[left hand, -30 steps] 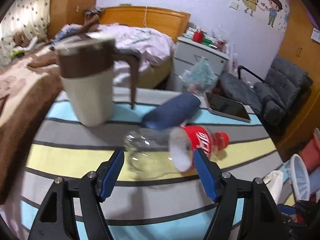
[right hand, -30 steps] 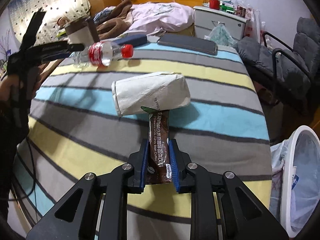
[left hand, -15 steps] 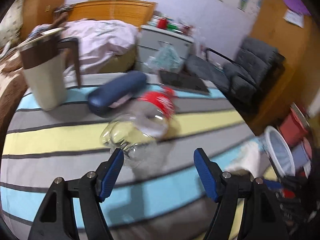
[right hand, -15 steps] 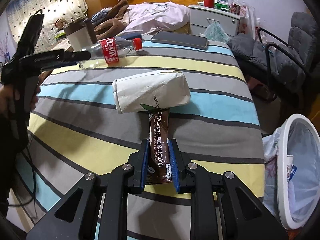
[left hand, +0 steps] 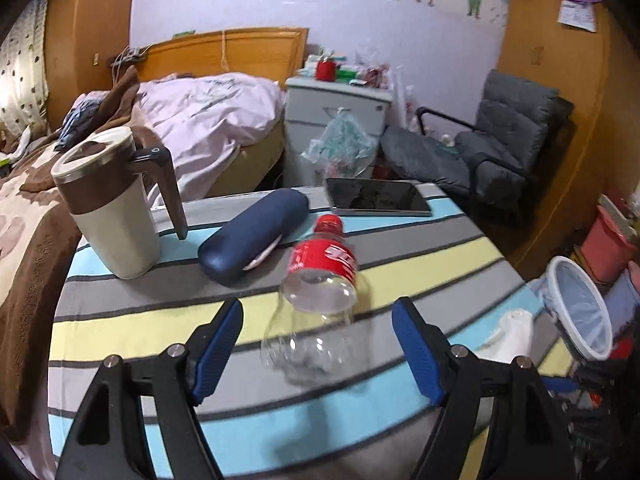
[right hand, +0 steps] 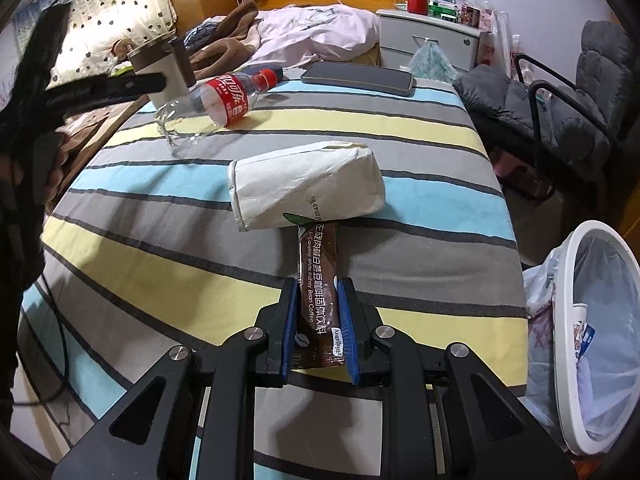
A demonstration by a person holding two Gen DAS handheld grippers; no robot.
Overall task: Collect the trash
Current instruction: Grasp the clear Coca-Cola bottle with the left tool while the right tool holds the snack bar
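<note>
An empty clear plastic bottle with a red label and red cap lies on the striped table, cap pointing away. My left gripper is open, its blue pads either side of the bottle's base without touching it. The bottle also shows in the right wrist view, beside the left gripper. My right gripper is shut on a brown coffee sachet, held just above the table. A white paper bag lies on its side right behind the sachet.
A cream and brown mug, a dark blue glasses case and a tablet stand on the far table. A white bin with a plastic liner stands on the floor at the right, also in the left wrist view. An armchair and bed lie beyond.
The bottle has turned from lying crosswise to pointing its cap away, and now sits between my open left fingers. My right gripper holds the sachet as before.
</note>
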